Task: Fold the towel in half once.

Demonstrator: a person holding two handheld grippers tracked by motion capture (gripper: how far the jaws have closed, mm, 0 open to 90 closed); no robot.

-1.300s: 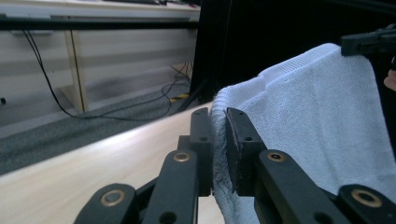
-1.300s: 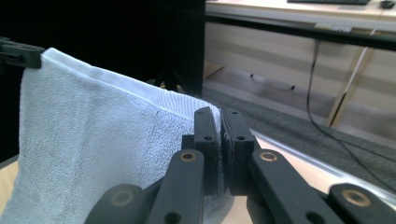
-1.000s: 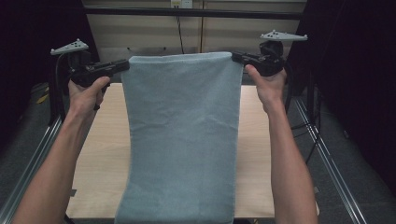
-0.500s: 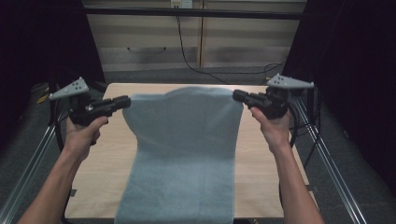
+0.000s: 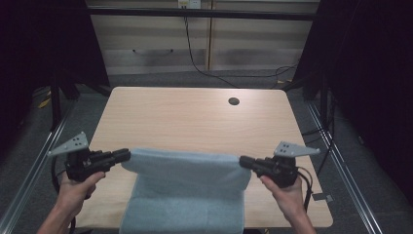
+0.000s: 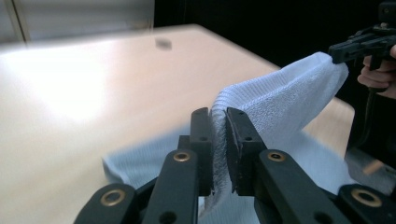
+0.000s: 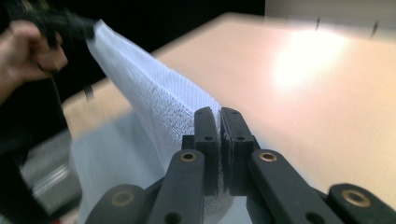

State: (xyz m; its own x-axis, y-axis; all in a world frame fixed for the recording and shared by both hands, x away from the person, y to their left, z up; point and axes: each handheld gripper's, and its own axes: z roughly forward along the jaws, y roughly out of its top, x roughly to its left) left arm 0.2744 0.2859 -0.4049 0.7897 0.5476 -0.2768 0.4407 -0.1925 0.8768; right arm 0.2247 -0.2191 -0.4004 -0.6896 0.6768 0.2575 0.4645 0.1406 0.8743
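Observation:
A light blue towel point(image 5: 187, 187) hangs stretched between my two grippers low over the near part of the wooden table point(image 5: 195, 117), its lower part draped over the front edge. My left gripper point(image 5: 127, 155) is shut on the towel's left top corner. In the left gripper view the black jaws pinch the towel point(image 6: 275, 105) edge at my left gripper point(image 6: 218, 126). My right gripper point(image 5: 241, 161) is shut on the right top corner. The right gripper view has the towel point(image 7: 154, 93) running from my right gripper point(image 7: 219, 122) to the other hand.
A small dark round hole point(image 5: 234, 101) sits in the table's far right part. Metal rails point(image 5: 341, 165) run along both sides of the table. Cables point(image 5: 195, 53) trail over the floor behind it, before pale cabinet fronts.
Both hands have come down and toward the near edge with the towel held between them. The towel's top edge dropped from high above the table to just over it.

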